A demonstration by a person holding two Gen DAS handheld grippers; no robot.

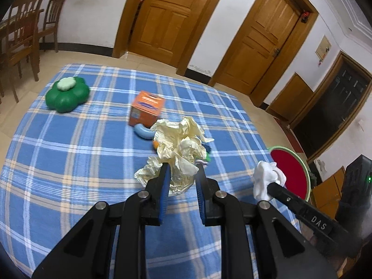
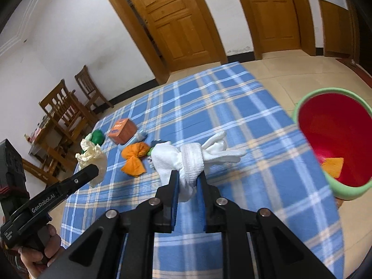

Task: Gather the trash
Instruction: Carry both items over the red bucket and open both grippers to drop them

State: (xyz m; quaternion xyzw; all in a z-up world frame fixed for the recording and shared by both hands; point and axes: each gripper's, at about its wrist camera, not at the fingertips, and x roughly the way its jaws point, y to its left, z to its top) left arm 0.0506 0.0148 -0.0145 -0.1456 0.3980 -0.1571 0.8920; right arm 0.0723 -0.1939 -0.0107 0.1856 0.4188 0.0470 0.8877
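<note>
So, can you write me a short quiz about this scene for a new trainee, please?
1. True or false: the left gripper is shut on the crumpled paper.
2. What does the right gripper hold?
A. white cloth
B. orange box
C. green toy
3. What colour is the inside of the bin beside the table?

Key:
1. True
2. A
3. Red; an orange scrap already lies in it.
</note>
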